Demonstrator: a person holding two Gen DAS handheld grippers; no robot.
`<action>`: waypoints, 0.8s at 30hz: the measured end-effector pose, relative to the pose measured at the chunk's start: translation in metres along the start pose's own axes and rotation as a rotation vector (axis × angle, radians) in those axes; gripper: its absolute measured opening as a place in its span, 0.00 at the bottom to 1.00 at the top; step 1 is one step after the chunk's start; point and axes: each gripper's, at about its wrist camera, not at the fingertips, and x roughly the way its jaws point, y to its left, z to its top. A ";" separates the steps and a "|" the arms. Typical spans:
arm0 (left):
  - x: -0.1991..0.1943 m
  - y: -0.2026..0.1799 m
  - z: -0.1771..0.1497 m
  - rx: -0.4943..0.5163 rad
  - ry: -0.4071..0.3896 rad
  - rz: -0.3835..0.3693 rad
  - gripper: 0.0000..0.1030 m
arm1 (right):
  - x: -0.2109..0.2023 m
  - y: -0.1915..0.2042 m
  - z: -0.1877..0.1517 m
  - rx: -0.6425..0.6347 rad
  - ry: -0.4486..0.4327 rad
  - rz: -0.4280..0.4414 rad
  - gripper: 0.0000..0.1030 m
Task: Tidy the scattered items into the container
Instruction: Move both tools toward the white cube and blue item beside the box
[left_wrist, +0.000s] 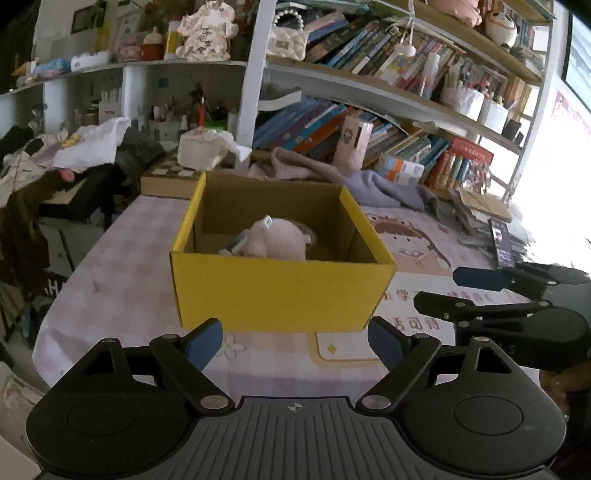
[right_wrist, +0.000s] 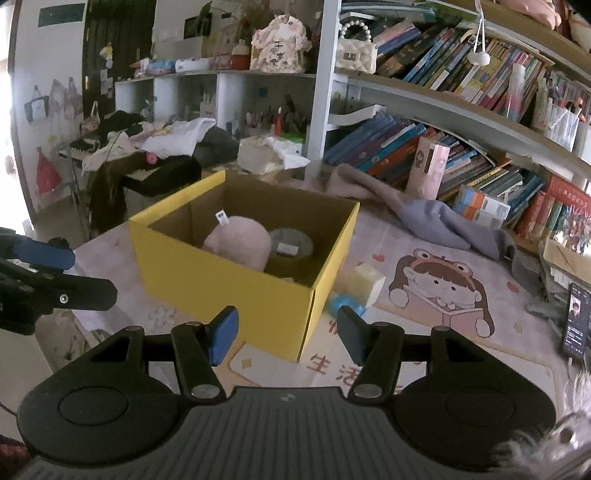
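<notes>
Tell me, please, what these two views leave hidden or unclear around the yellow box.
- Left wrist view: the yellow box wall hides the tape roll and the pale block beside the box.
- Right wrist view: the right gripper finger partly covers a blue item; its kind is unclear.
- Both views: the pink plush toy is partly hidden by the box wall.

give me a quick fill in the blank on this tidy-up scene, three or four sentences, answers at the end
1. The pink plush toy lies inside the ____ cardboard box.
2. Beside the plush in the box sits a roll of ____.
3. The pale block and the small blue item lie on the mat ____ the box.
4. Nothing is between the pads of the right gripper or the left gripper; both are ____.

Missing words: yellow; tape; outside; open
</notes>
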 end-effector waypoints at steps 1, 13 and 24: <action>0.000 -0.001 -0.002 0.004 0.004 -0.005 0.85 | -0.001 0.002 -0.001 -0.001 0.002 0.000 0.56; -0.002 -0.014 -0.016 0.035 0.038 -0.085 0.85 | -0.016 0.017 -0.014 -0.050 0.038 -0.015 0.61; 0.009 -0.020 -0.018 0.042 0.060 -0.142 0.86 | -0.025 0.014 -0.020 -0.060 0.067 -0.078 0.71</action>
